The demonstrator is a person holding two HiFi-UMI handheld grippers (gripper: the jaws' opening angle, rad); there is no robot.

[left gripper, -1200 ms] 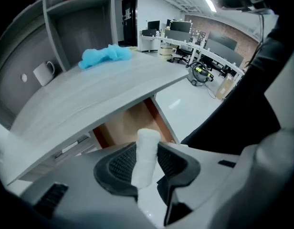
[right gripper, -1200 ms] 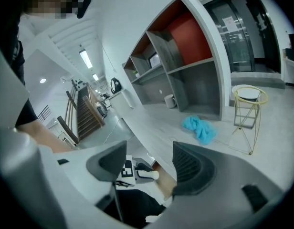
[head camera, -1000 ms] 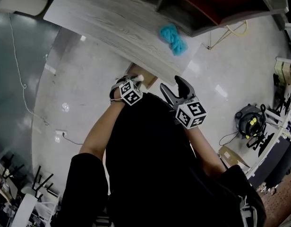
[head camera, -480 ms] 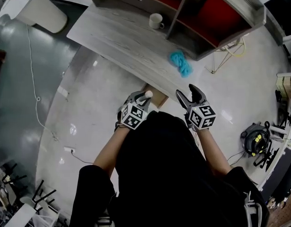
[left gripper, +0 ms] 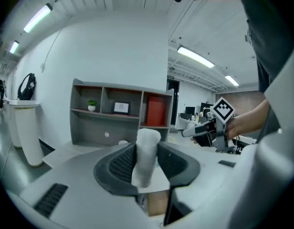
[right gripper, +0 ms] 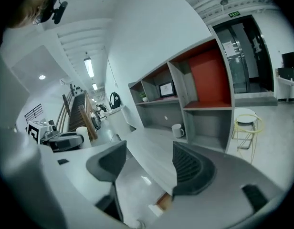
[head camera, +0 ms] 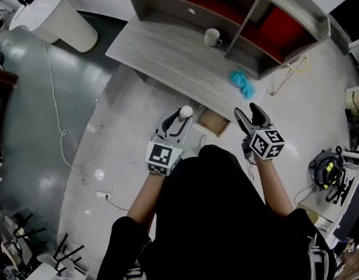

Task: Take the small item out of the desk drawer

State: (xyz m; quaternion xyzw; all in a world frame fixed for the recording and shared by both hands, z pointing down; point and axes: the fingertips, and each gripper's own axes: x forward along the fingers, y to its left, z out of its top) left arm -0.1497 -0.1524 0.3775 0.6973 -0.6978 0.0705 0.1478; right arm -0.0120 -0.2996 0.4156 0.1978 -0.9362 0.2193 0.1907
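My left gripper (head camera: 178,116) is shut on a small white cylinder (head camera: 185,112), held upright between the dark pads in the left gripper view (left gripper: 146,157). It hangs in the air just left of the open wooden drawer (head camera: 214,123) under the grey desk's (head camera: 162,51) front edge. My right gripper (head camera: 253,114) is to the right of the drawer, at about the same height. It stands open with nothing between its jaws (right gripper: 147,168).
On the desk lie a blue cloth (head camera: 243,83) and a white mug (head camera: 212,37), in front of a grey and red shelf unit (head camera: 238,10). A white cylindrical stand (head camera: 57,13) is at the far left, a vacuum (head camera: 326,168) at the right, a cable (head camera: 62,139) on the floor.
Both grippers have risen. The left one has come up and away from the drawer with the white cylinder still in its jaws. The right has stayed open.
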